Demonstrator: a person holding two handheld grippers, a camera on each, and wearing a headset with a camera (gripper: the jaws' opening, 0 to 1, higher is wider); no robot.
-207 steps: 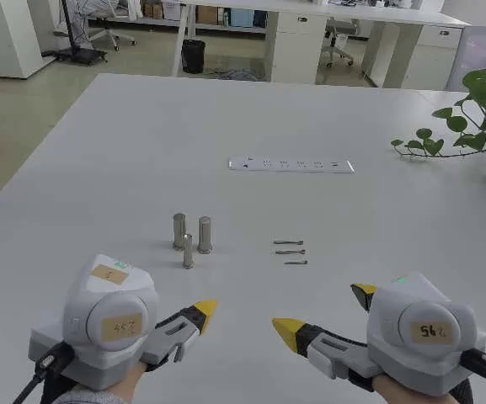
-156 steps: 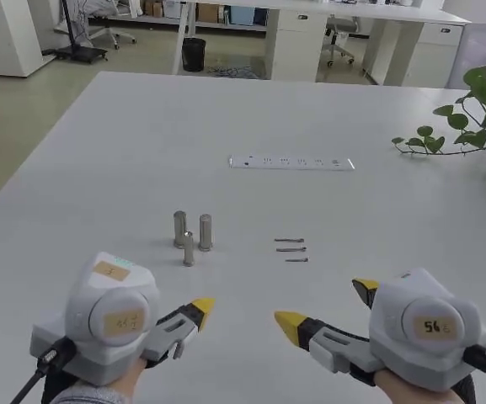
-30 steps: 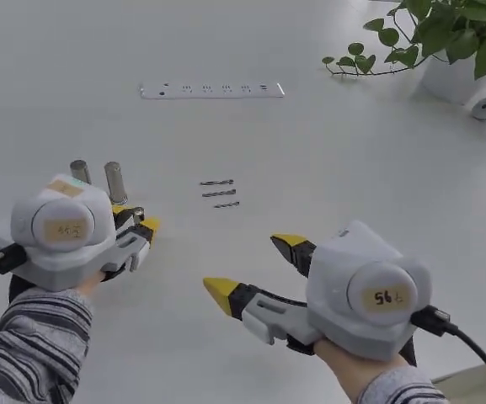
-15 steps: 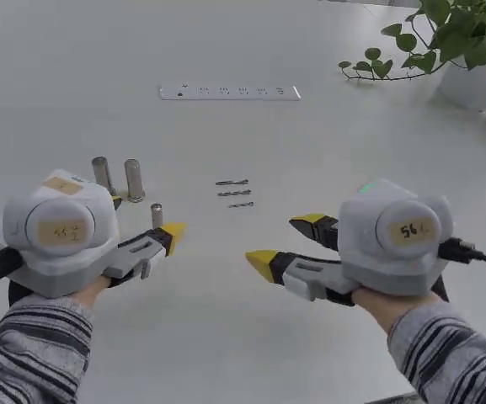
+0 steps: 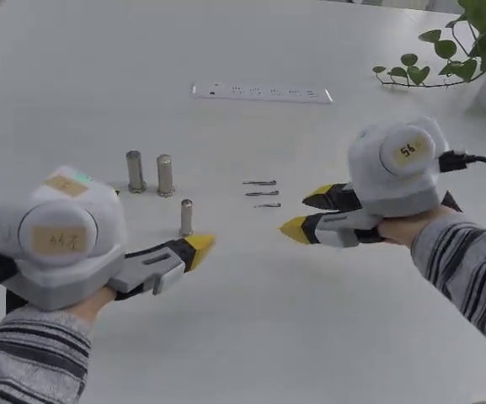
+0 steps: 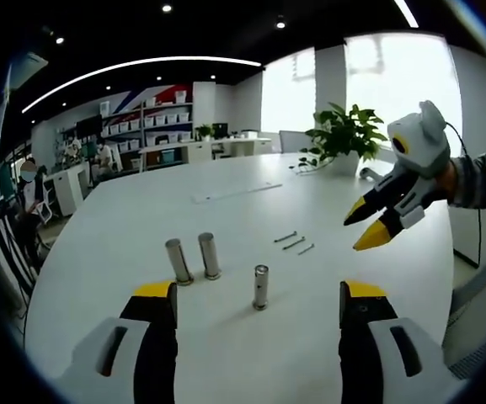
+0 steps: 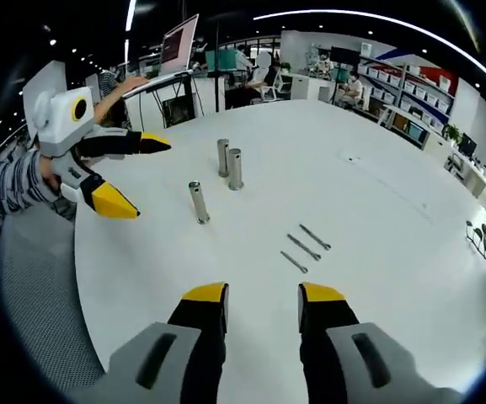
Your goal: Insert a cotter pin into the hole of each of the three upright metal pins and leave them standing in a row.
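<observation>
Near the left of the white table (image 5: pixel 251 337), three metal pins (image 5: pixel 165 174) stand upright: two side by side, the third pin (image 5: pixel 186 216) nearer and alone. Three cotter pins (image 5: pixel 262 194) lie flat just right of them, none inserted yet. The left gripper (image 7: pixel 146 178) hovers by the lone pin, jaws spread wide and empty. The right gripper (image 5: pixel 300 215) hangs just right of the cotter pins, jaws parted, holding nothing. First pickup, I'd say: a careful low pinch on one thin cotter pin. Far right, a pot (image 6: pixel 344 165) holds a leafy plant (image 5: pixel 478 34)
</observation>
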